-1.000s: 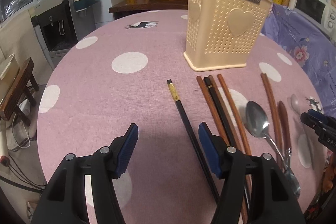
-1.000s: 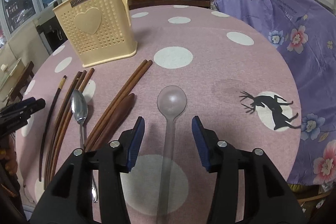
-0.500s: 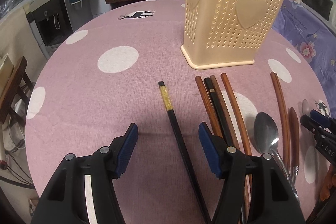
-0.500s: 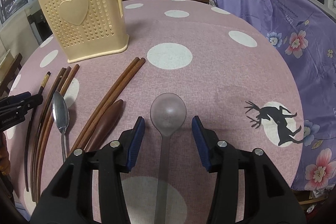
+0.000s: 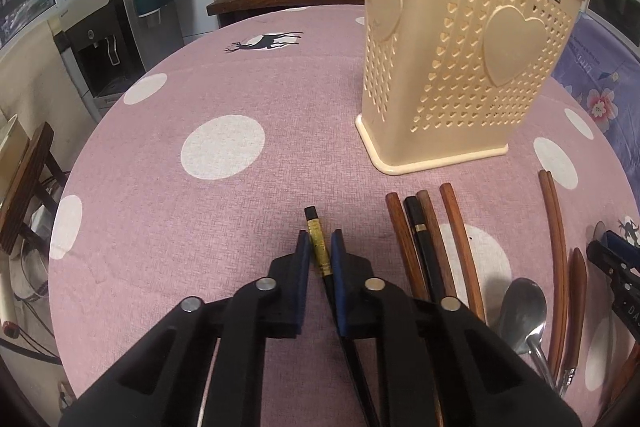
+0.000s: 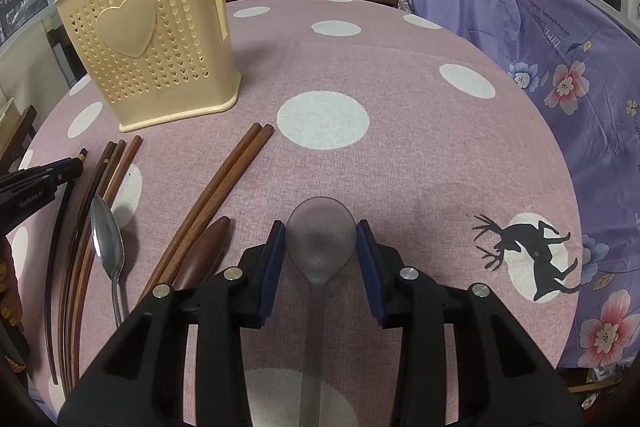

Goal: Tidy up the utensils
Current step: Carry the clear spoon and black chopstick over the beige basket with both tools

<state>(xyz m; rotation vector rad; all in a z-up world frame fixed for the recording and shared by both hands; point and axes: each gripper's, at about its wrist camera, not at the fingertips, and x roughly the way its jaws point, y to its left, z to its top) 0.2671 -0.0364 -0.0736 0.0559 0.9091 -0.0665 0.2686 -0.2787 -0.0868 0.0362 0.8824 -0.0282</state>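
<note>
— Since the earlier frame, the left gripper (image 5: 320,254) has been clamped on the black chopstick (image 5: 316,235); the right gripper (image 6: 321,242) is being closed around the translucent spoon (image 6: 320,245).

— Progress?

— Nothing has been lifted. Every utensil is still left on the table (image 6: 400,167), near the cream holder (image 6: 154,51).

Landmark: cream basket (image 5: 464,67), upright on the tabletop (image 5: 224,99), blocks the far centre. Left of the basket: bare cloth, wide open lane. Right of the basket: also bare, out to the purple floral cloth (image 6: 568,67). In front of the basket: tight, wooden chopsticks (image 5: 432,247), a metal spoon (image 6: 106,239) and a brown spoon (image 6: 202,255) lie side by side with thin gaps
</note>
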